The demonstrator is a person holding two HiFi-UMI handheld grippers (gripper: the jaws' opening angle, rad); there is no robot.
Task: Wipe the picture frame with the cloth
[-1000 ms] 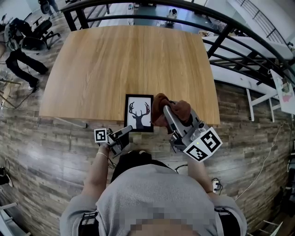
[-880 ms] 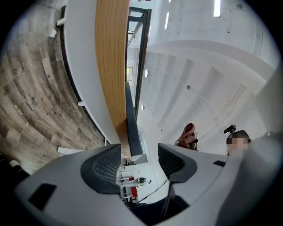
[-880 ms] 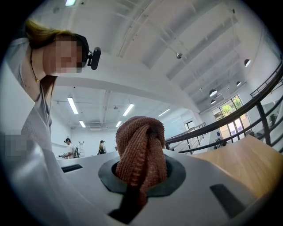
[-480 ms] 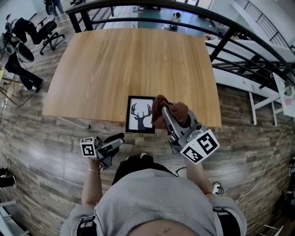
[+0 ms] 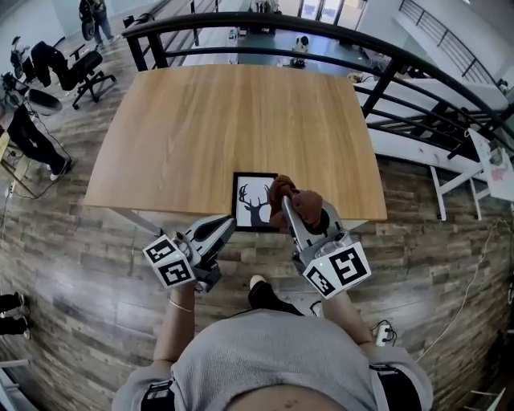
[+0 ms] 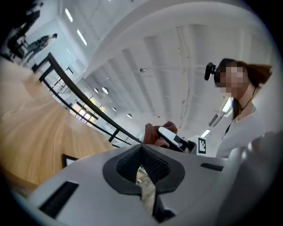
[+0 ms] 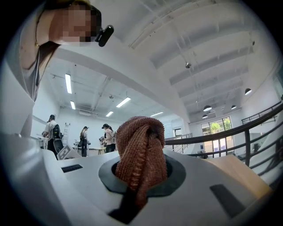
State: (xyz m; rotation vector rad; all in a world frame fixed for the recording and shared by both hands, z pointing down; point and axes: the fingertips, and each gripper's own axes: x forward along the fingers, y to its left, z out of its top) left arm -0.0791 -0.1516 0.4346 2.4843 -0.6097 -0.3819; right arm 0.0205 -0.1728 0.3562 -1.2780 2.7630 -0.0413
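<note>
A black picture frame (image 5: 255, 201) with a deer-antler print lies flat near the front edge of the wooden table (image 5: 233, 120). My right gripper (image 5: 287, 202) is shut on a bunched brown cloth (image 5: 295, 204), which hangs over the frame's right side. In the right gripper view the cloth (image 7: 141, 148) bulges from between the jaws of the right gripper (image 7: 140, 174). My left gripper (image 5: 222, 226) hovers by the frame's near left corner. In its own view the left gripper (image 6: 142, 164) has its pads together and empty, with a frame corner (image 6: 68, 160) and the cloth (image 6: 154, 131) beyond.
A black railing (image 5: 265, 24) curves round the table's far and right sides. Office chairs (image 5: 76, 68) and people stand at the far left, and white benches (image 5: 426, 136) lie to the right. Wood-plank floor (image 5: 72, 265) lies below the table's front edge.
My left gripper has risen from below the table edge up to the frame's near left corner and rolled over. The right gripper with the cloth shifted slightly over the frame.
</note>
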